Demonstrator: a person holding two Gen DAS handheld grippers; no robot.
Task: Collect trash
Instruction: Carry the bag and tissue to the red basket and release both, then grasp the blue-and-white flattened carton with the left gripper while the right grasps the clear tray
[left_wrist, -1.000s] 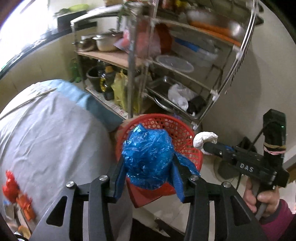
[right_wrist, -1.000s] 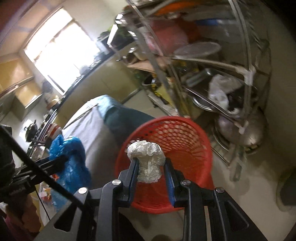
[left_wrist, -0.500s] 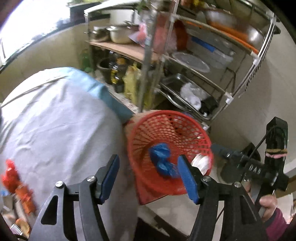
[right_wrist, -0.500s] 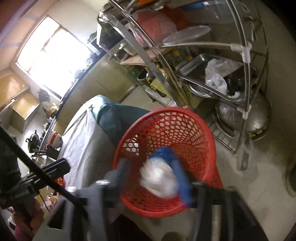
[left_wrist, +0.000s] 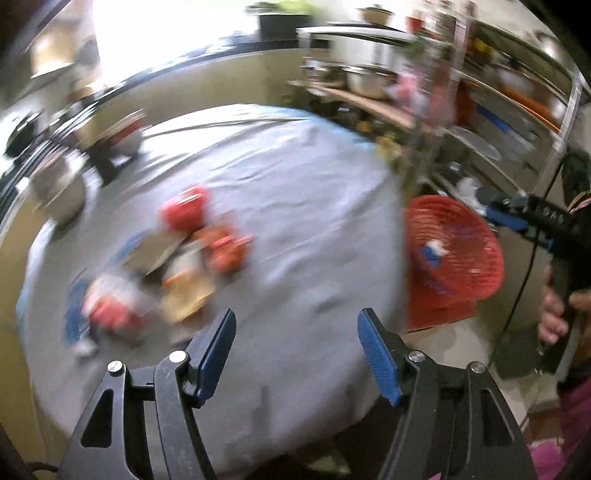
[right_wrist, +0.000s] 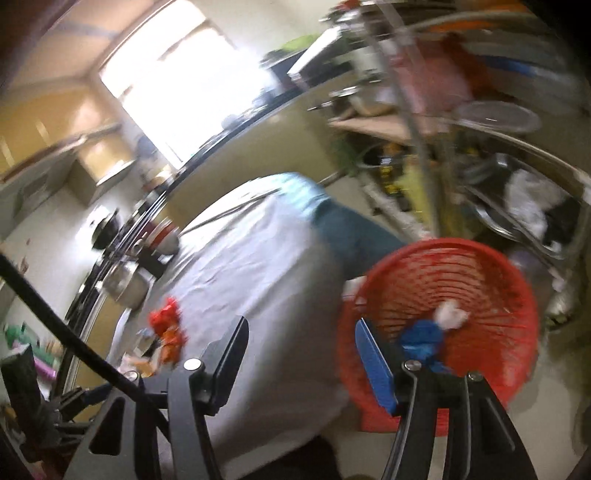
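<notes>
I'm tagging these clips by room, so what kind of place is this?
Most likely a home kitchen. A metal wire shelving rack holds steel pots and trays, a bright window sits above a counter, and a red plastic mesh basket stands on the floor beside a grey cloth-covered table.

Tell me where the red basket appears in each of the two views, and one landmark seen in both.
Left wrist view: the red basket is at the right, past the table's edge, below the rack.
Right wrist view: the basket is at the lower right, behind the right tool's blue finger.
Shared landmark: the grey tablecloth, just left of the basket in both views.
</notes>
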